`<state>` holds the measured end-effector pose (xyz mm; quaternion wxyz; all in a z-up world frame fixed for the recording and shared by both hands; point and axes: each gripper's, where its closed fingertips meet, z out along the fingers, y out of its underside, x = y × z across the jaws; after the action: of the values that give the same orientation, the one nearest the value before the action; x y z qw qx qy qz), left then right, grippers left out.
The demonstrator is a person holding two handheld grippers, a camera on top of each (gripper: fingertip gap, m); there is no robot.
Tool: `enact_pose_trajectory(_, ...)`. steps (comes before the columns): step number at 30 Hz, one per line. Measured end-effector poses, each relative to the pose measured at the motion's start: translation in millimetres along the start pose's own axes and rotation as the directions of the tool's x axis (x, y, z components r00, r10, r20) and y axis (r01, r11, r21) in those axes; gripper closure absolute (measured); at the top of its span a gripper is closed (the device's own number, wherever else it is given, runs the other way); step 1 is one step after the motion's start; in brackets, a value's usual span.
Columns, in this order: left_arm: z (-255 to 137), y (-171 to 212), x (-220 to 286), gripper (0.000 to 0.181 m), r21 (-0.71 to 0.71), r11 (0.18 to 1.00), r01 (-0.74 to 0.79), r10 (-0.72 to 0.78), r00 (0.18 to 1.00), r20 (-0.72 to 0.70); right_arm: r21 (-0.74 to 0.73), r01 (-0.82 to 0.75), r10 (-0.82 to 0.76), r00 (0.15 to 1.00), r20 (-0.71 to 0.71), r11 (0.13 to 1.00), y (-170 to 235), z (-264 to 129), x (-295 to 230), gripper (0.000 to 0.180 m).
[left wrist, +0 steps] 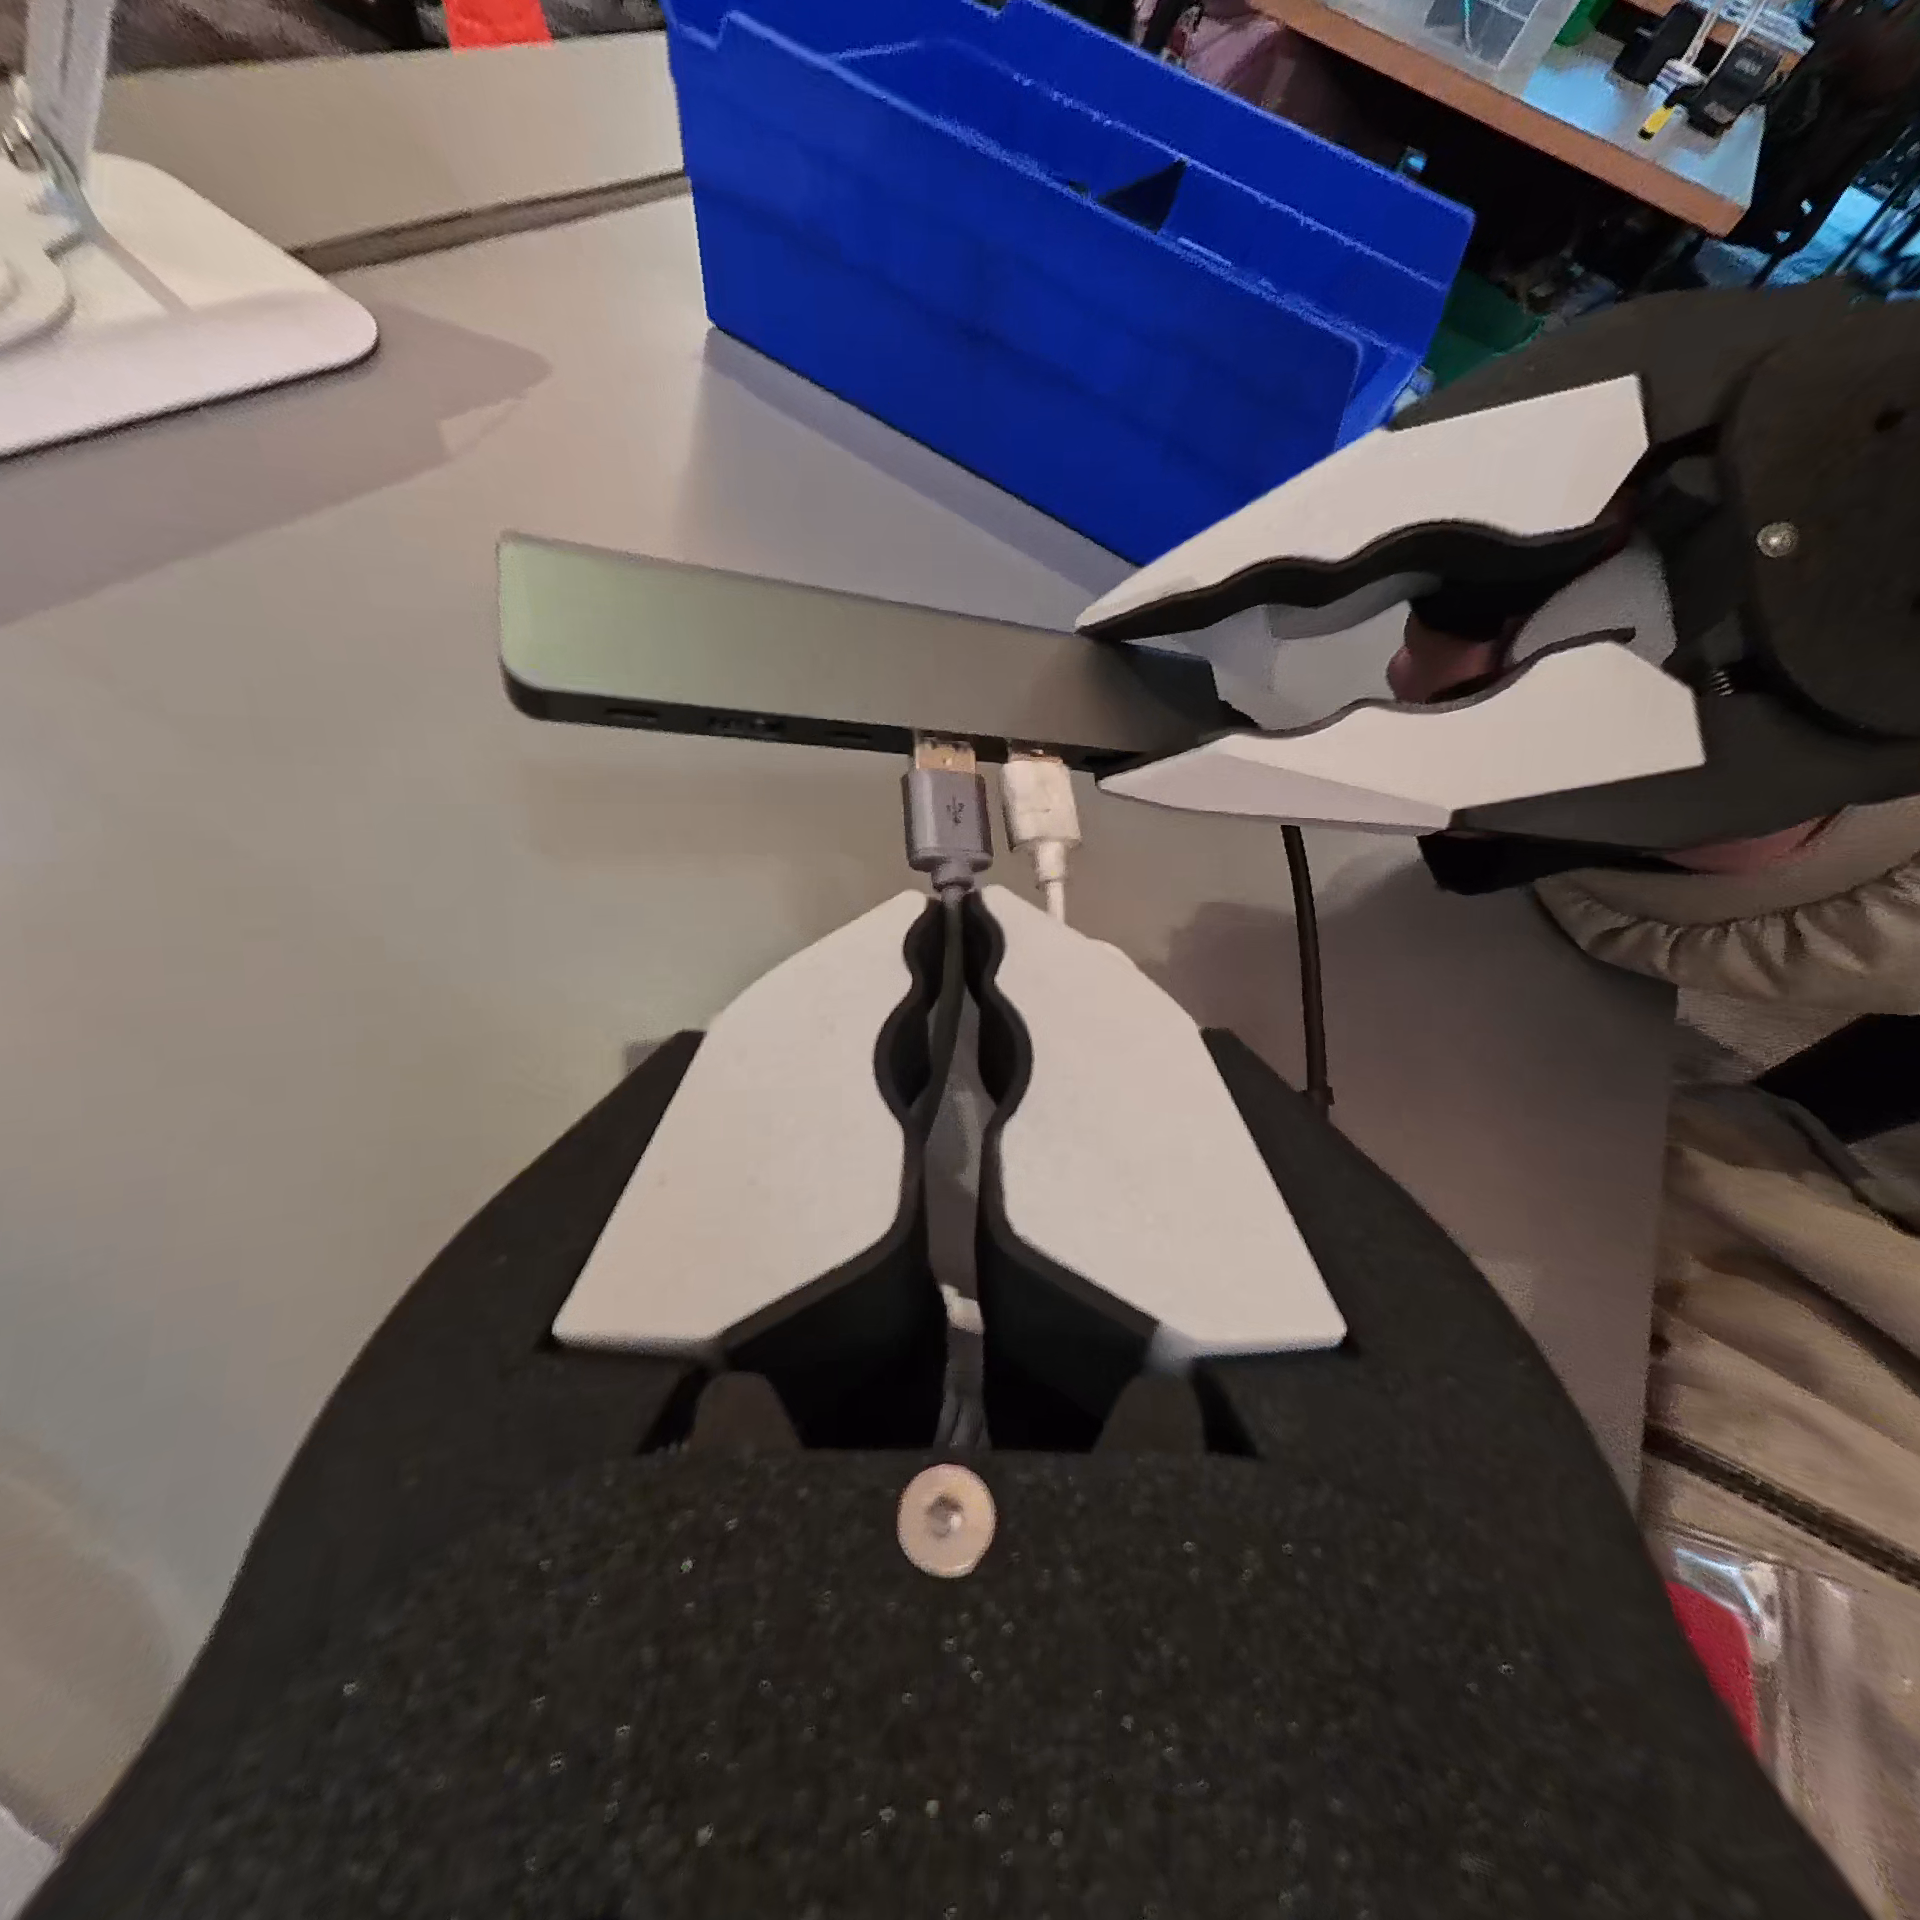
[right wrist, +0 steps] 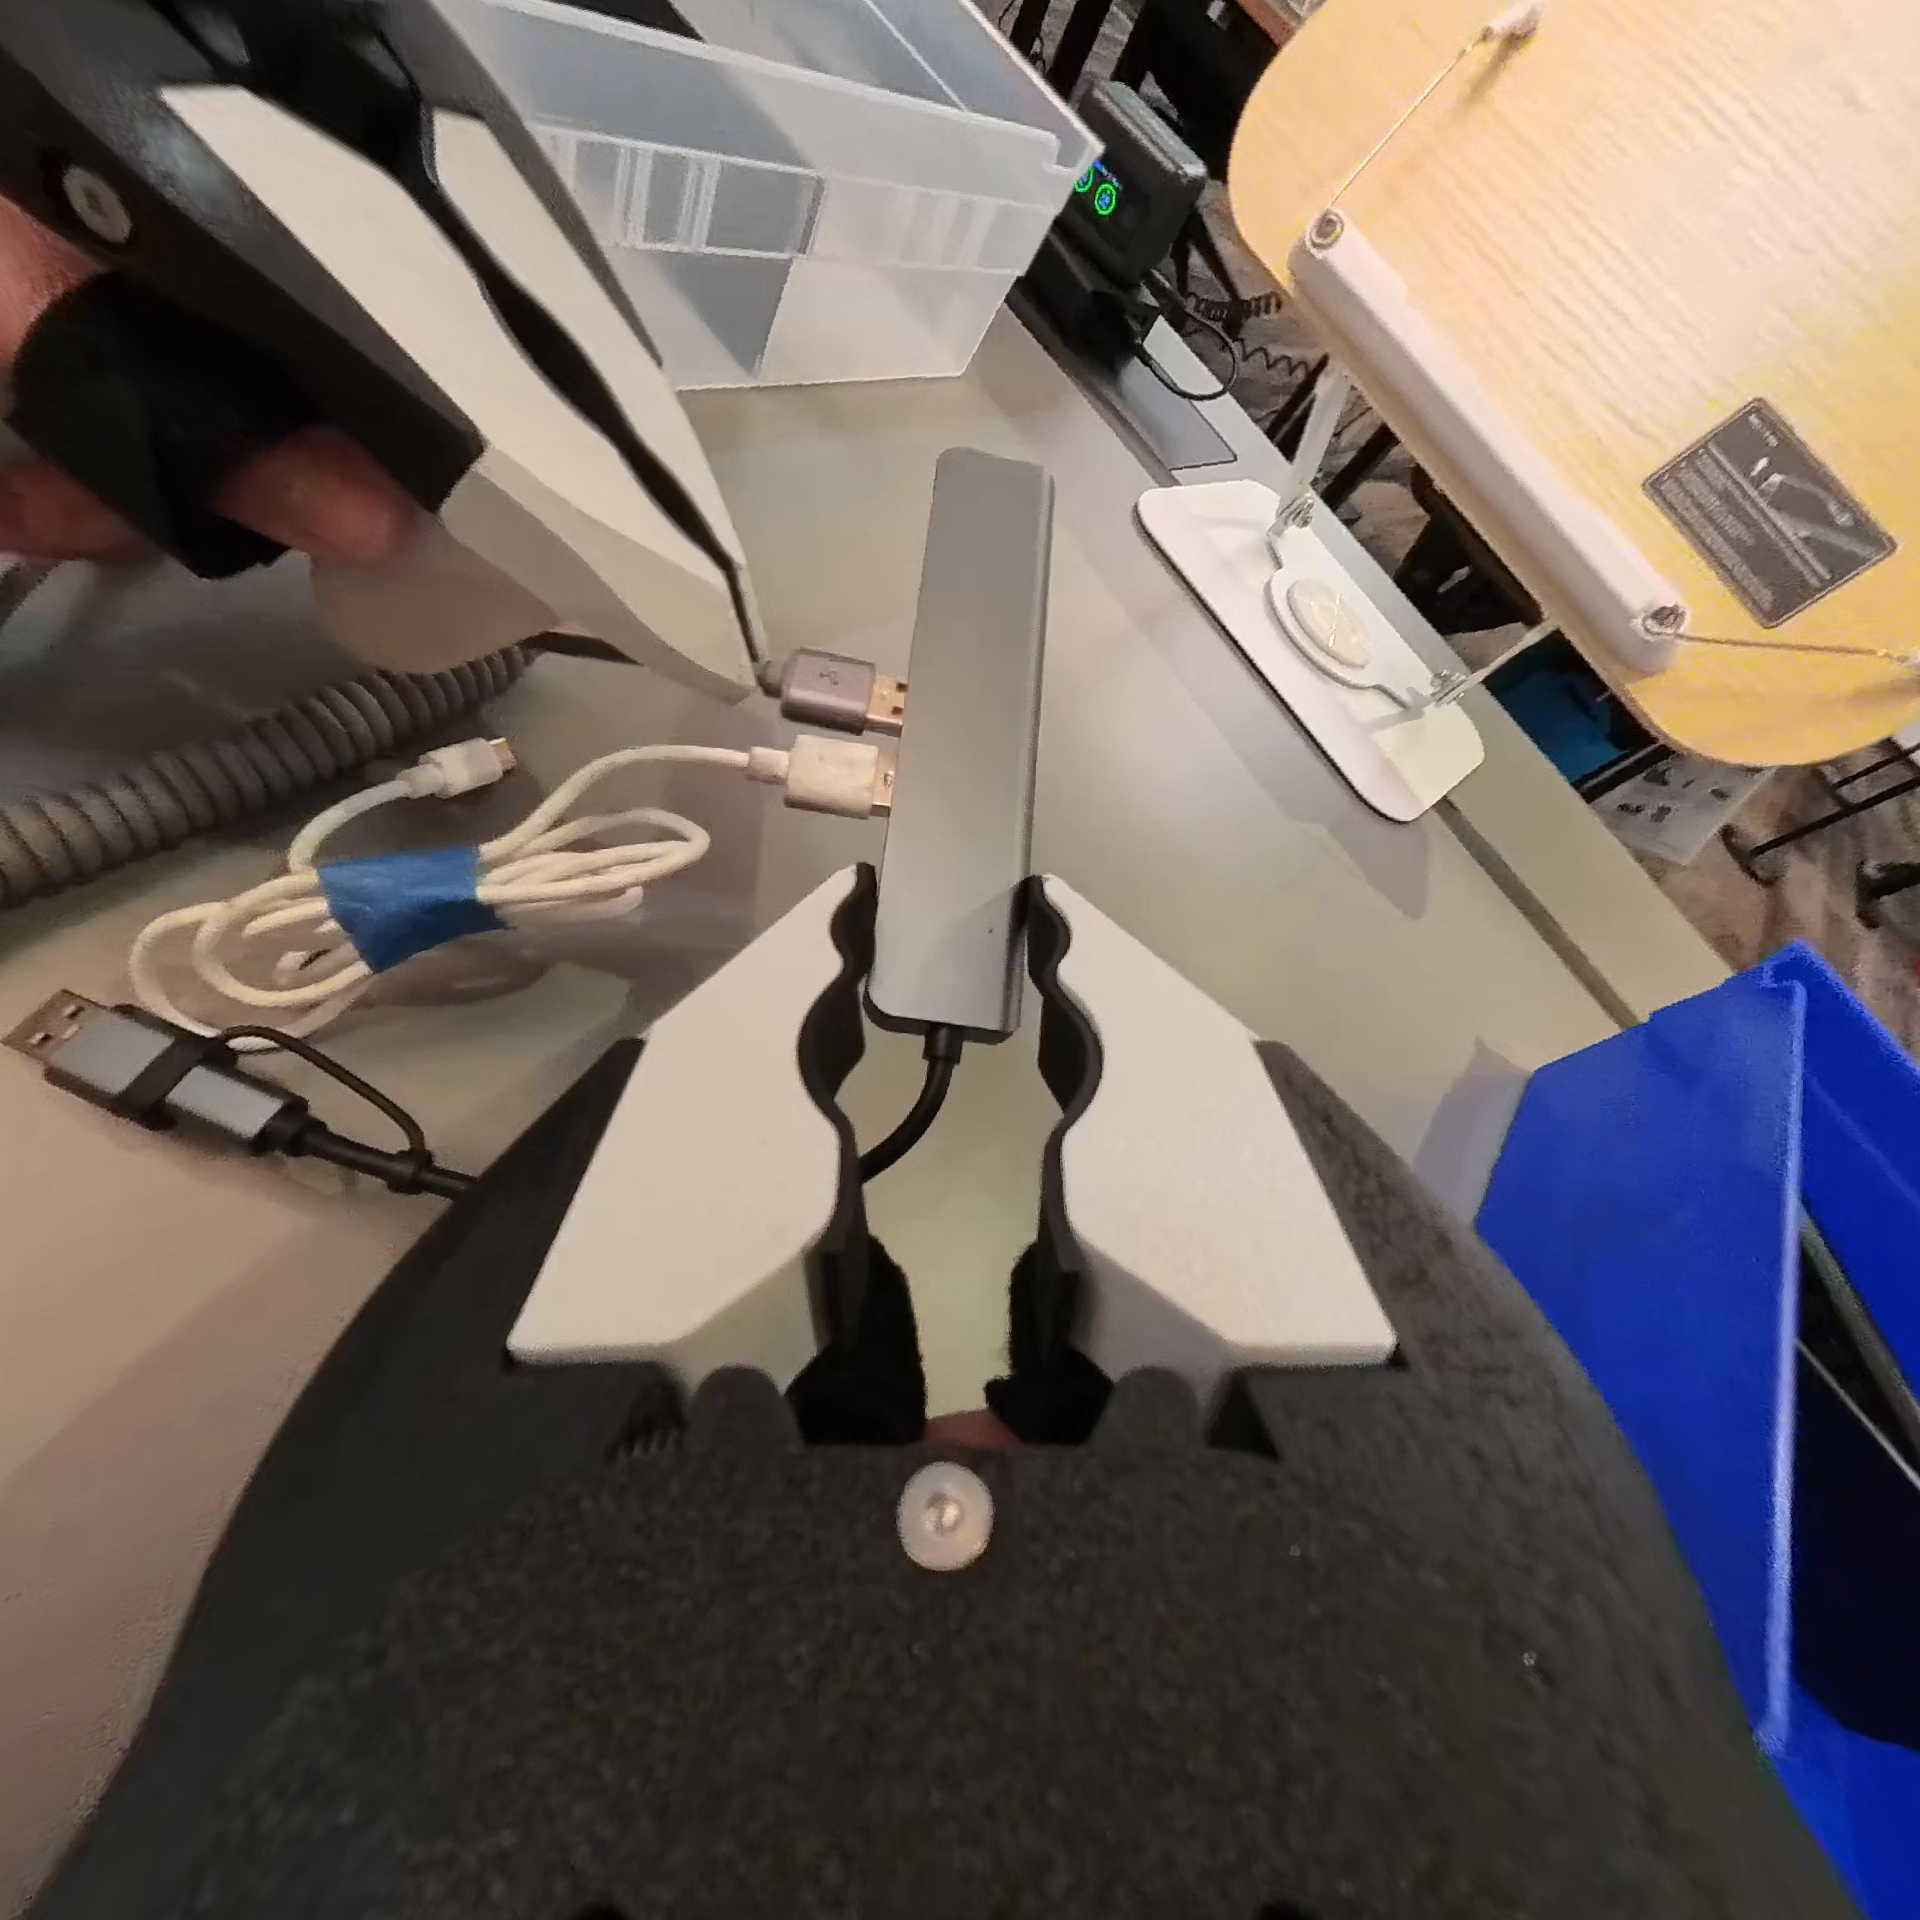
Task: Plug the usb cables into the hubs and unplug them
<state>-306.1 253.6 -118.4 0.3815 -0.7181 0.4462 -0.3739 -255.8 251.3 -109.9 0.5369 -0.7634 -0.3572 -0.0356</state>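
Black foam of my two grippers fills the bottom of both wrist views, and just past it the work sits close. My left gripper (left wrist: 948, 914) has its jaws clenched on the dark cord right behind the grey USB plug (left wrist: 945, 816); the tips nearly meet, with only the cord between them. My right gripper (right wrist: 951, 894) has its jaws closed part-way on the cable end of the grey hub (right wrist: 966, 727), pinching its two long sides and holding it above the surface (left wrist: 260, 831).

What the move turns on: the hub's long axis runs straight ahead of my right jaws, while the grey plug's axis lies square to it, pointing into the hub's port edge from my left side. Gold metal shows between plug body and hub, so I judge it only partly seated, either going in or coming out; I cannot tell which. A white USB plug (right wrist: 831, 779) sits in the next port toward my right jaws, also showing some metal, its bundled white cable (right wrist: 416, 894) lying taped on the surface.

My left gripper is the nearer one to the plug, so any push or pull should run along the plug's axis while the right holds the hub steady.
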Motion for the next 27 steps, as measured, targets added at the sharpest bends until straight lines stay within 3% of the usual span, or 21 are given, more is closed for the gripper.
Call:
enact_pose_trajectory(8,-1,-8,0,0.178,0.027,0.997,-0.074,0.073,0.997,0.024,0.003,-0.060,0.060,0.998,0.010,0.998,-1,3,0,0.152)
enact_pose_trajectory(13,-4,-17,7,0.177,0.031,0.978,-0.207,0.204,0.976,0.079,-0.001,-0.294,0.293,0.951,0.099,0.956,-2,5,5,0.152)
enact_pose_trajectory(18,-2,-15,25,0.178,-0.001,0.946,-0.324,0.323,0.942,0.088,-0.105,-0.373,0.387,0.901,0.197,0.922,16,19,-9,0.143)
enact_pose_trajectory(24,-1,-10,25,0.178,-0.022,0.946,-0.325,0.325,0.943,0.069,-0.120,-0.304,0.324,0.917,0.235,0.945,18,20,-15,0.149)
enact_pose_trajectory(27,0,-9,31,0.178,-0.018,0.949,-0.314,0.314,0.949,0.030,-0.119,-0.161,0.180,0.968,0.175,0.980,20,16,-11,0.148)
